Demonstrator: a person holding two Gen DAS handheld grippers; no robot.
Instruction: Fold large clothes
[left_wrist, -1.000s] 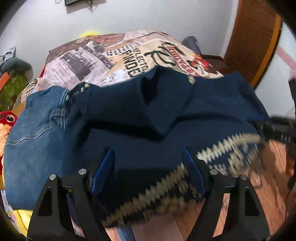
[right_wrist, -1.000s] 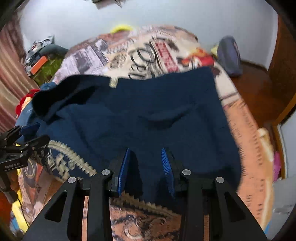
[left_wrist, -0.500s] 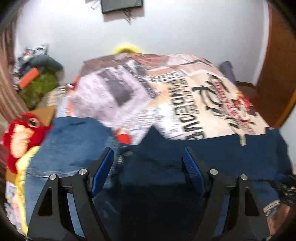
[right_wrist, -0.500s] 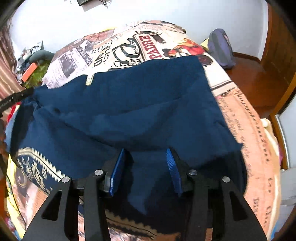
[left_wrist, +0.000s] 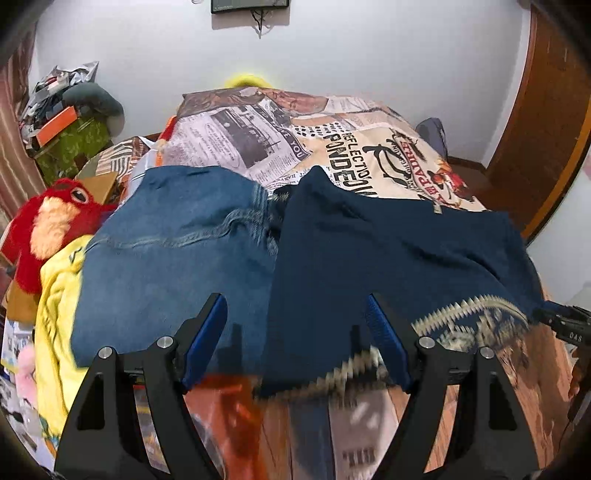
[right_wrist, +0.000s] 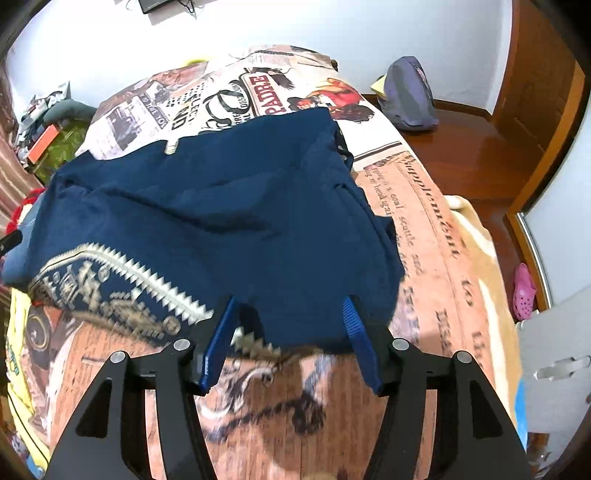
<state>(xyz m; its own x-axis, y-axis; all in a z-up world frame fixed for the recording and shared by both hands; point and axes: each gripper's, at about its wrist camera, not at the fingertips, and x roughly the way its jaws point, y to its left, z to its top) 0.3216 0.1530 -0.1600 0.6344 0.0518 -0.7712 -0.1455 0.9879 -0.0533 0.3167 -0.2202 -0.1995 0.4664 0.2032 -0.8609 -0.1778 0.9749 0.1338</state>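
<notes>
A navy garment (left_wrist: 388, 258) with a beige zigzag band (left_wrist: 469, 314) lies spread on the bed, doubled over itself. Blue jeans (left_wrist: 177, 251) lie beside it on the left. My left gripper (left_wrist: 295, 314) hangs open above the seam between jeans and navy garment, with nothing between its pads. In the right wrist view the navy garment (right_wrist: 221, 206) fills the middle. My right gripper (right_wrist: 290, 310) hovers at its near edge, jaws opening. The cloth lies below the pads (right_wrist: 221, 332), which do not press on it. The right gripper's tip (left_wrist: 565, 325) shows at the left view's right edge.
The bed cover (left_wrist: 258, 140) carries newspaper print. A red plush toy (left_wrist: 48, 229) and yellow cloth (left_wrist: 59, 314) lie left of the jeans. A cluttered pile (left_wrist: 66, 125) stands by the wall. A purple bag (right_wrist: 408, 99) and pink shoe (right_wrist: 524, 291) lie on the floor; a wooden door (left_wrist: 546, 129) stands at right.
The right jaws have widened and let go of the navy garment's near edge. The left gripper has swung up and left, so the jeans now lie under its left finger.
</notes>
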